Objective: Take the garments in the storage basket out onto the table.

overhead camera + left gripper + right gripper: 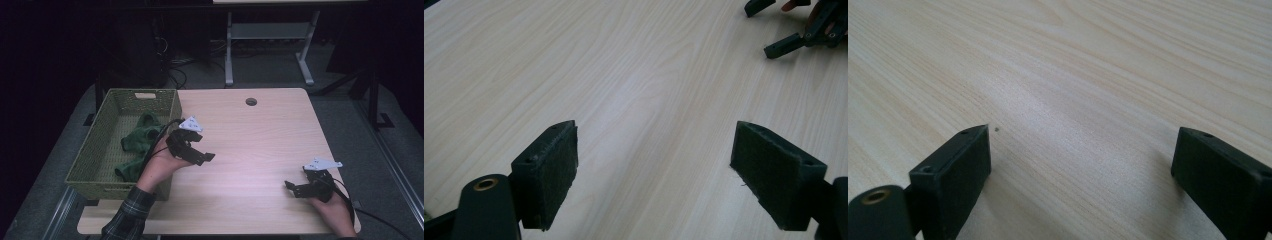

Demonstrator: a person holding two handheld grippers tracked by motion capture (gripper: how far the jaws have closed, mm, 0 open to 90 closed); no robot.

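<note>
A green woven basket (pixel 102 150) with a cut-out handle slot is sitting at the left edge of the pale wood-grain table (pixel 250 145). A crumpled green cloth (pixel 139 145), soft and folded on itself, is lying inside the basket, against its right wall. The left gripper (pixel 202 156) is hovering just right of the basket, over bare tabletop, its jaws spread wide with nothing between them; in the left gripper view its flat rectangular pads (pixel 551 172) are showing a dark, felt-like face. The right gripper (pixel 294 189) is resting near the table's front right corner, well apart from the cloth, jaws also spread and holding nothing. Its blocky black fingers (pixel 955 175) are looking smooth and hard-edged over the streaked grain.
</note>
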